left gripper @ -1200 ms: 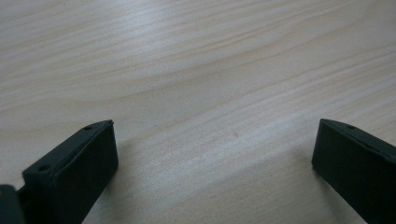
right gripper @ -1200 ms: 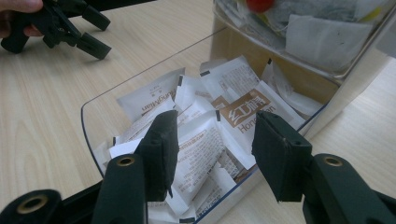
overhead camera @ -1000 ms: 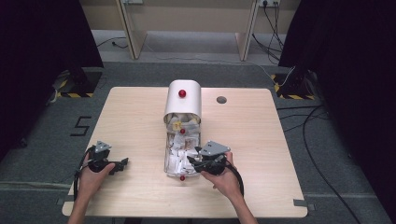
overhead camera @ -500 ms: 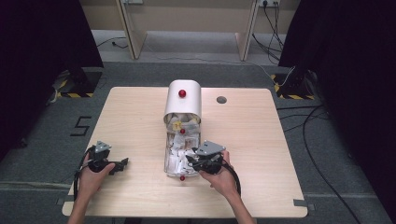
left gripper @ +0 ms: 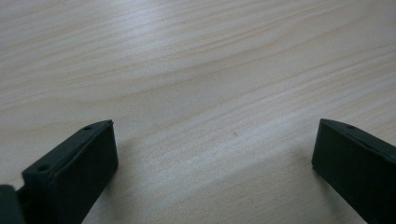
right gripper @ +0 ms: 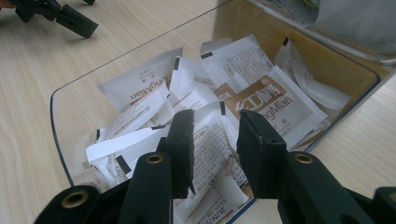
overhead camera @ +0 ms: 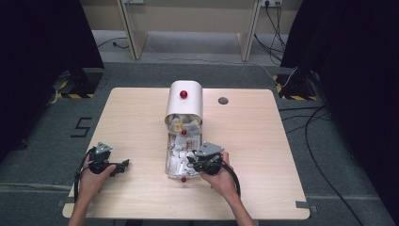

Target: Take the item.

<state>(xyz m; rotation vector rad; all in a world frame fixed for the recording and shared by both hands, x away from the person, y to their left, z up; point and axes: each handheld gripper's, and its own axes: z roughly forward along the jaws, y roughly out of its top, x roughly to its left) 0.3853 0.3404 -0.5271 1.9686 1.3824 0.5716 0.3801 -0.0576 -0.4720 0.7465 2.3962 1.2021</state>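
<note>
the little paper packets (right gripper: 261, 105) lie piled in the clear tray (right gripper: 70, 140) in the middle of the table (overhead camera: 136, 122). they look light, thin and slidy, so i'd pinch one by its edge. my right gripper (right gripper: 214, 122) hangs over them, partly spread, holding nothing. my left gripper (left gripper: 212, 140) sits wide apart.

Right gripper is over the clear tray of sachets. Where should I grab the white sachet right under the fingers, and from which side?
Take the white sachet by its free edge, coming down from above through the clear tray's open top. It lies flat on the pile, and the tray walls block a side approach. The right gripper is partly open just over it.
</note>
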